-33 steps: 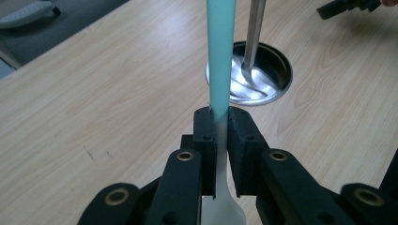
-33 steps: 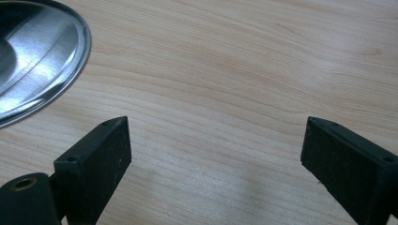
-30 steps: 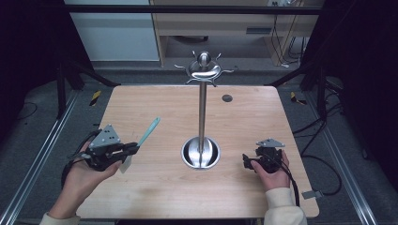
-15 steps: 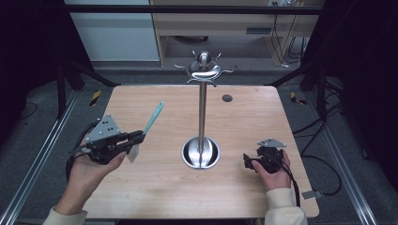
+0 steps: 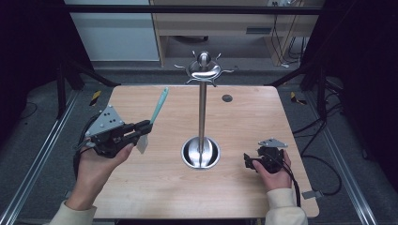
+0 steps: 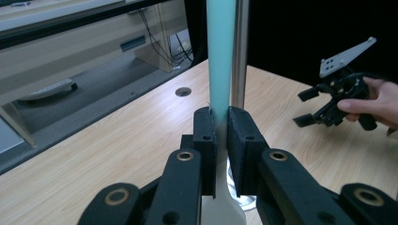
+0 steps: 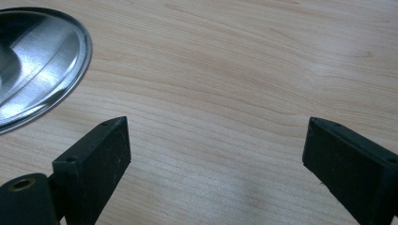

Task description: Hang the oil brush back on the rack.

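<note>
My left gripper (image 5: pixel 146 127) is shut on a spatula (image 5: pixel 159 105) at the neck, between its teal handle and its white blade. The handle (image 6: pixel 221 51) points up and away, and the blade hangs below the jaws. I hold it above the left part of the table, left of a metal stand (image 5: pixel 202 115) with a round base (image 5: pixel 189 153) and hooks at its top (image 5: pixel 203 70). The stand's pole (image 6: pixel 241 47) rises just behind the handle. My right gripper (image 5: pixel 248 161) stands open low over the table right of the base (image 7: pixel 33 61), with bare wood between its jaws (image 7: pixel 216 145).
A wooden table (image 5: pixel 244 117) carries the stand at its middle. A small dark round hole (image 5: pixel 227 98) sits at the back right of centre. Metal frame rails run along both sides. The right gripper (image 6: pixel 324 105) in a hand appears far off in the left gripper view.
My left gripper has risen and moved right toward the stand with the spatula, whose handle now stands steeper. The right gripper has stayed where it was.
</note>
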The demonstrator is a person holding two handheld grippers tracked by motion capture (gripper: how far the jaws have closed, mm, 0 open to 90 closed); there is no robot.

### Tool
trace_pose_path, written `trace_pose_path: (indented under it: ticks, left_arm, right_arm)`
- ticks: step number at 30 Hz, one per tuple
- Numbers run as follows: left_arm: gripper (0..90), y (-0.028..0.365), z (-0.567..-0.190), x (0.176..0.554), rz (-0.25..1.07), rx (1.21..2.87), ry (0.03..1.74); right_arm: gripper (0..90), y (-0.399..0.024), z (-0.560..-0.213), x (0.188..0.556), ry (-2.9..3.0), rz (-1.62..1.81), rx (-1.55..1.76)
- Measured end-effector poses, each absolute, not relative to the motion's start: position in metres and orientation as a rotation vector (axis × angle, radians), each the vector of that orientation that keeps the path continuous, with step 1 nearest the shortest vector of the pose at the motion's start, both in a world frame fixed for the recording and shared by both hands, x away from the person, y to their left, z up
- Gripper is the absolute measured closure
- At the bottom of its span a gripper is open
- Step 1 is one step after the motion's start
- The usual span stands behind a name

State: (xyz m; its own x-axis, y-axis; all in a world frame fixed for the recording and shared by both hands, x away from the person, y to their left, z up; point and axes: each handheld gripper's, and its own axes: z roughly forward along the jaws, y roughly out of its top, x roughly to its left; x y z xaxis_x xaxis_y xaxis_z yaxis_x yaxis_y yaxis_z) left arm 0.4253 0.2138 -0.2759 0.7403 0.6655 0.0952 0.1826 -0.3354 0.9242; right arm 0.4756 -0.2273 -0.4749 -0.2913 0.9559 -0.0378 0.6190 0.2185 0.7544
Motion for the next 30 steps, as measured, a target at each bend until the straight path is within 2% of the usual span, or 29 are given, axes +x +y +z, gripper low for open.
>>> trace_pose_path:
  ticks: [11, 30]
  left_arm:
    - [82.0, 0.204, -0.264, 0.422, 0.578, 1.834, 0.629]
    - [82.0, 0.184, -0.256, 0.421, 0.584, 1.84, 0.6]
  right_arm:
    - [8.7, -0.227, -0.475, 0.475, 1.992, 0.875, 1.448]
    - [8.7, -0.227, -0.475, 0.475, 1.993, 0.877, 1.453]
